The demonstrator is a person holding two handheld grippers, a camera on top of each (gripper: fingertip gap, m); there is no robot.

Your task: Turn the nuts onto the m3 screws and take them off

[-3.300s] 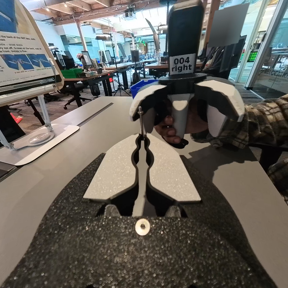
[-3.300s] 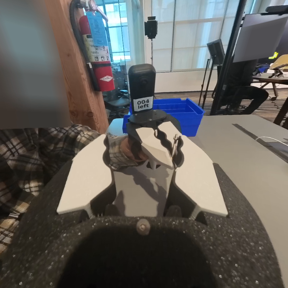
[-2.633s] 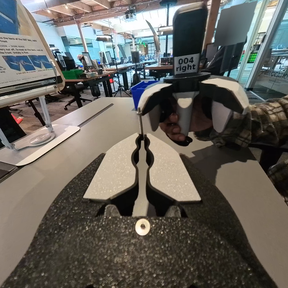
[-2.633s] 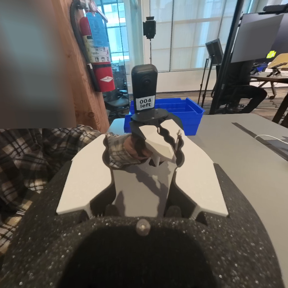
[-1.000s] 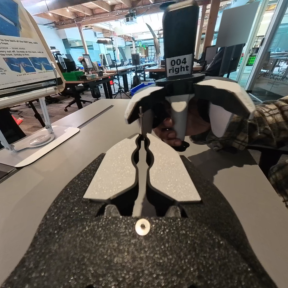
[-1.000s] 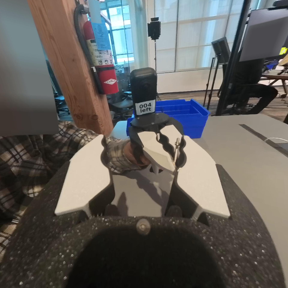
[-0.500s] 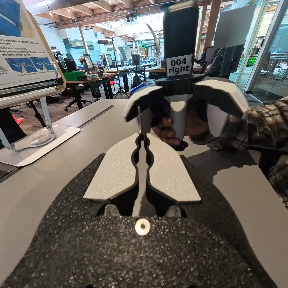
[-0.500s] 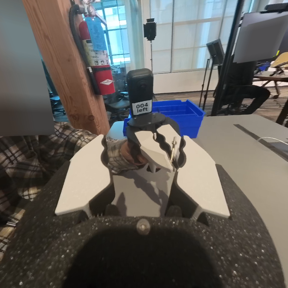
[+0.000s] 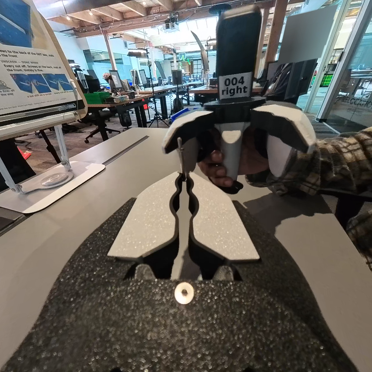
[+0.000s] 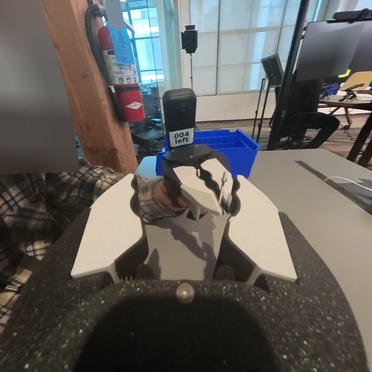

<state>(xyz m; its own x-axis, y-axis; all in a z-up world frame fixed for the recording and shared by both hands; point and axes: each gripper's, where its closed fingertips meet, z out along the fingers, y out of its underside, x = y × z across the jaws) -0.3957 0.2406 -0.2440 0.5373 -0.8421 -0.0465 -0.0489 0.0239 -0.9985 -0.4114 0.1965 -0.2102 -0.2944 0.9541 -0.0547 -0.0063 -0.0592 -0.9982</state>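
We see white gripper fingers (image 10: 112, 231), a plaid brown-and-cream sleeve (image 10: 50, 197), a blue bin (image 10: 227, 145) and a red extinguisher (image 10: 129, 100).

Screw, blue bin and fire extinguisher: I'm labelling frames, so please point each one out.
Screw (image 9: 181, 159): left wrist view, middle of the shaft.
Blue bin (image 10: 240, 155): right wrist view, front wall.
Fire extinguisher (image 10: 130, 102): right wrist view, red body.

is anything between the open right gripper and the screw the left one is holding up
Nothing visible. The thin steel screw stands upright, pinched at its lower end by the shut left gripper. The open right gripper faces it; in its own view the screw shows just inside one white finger, with no object between them.
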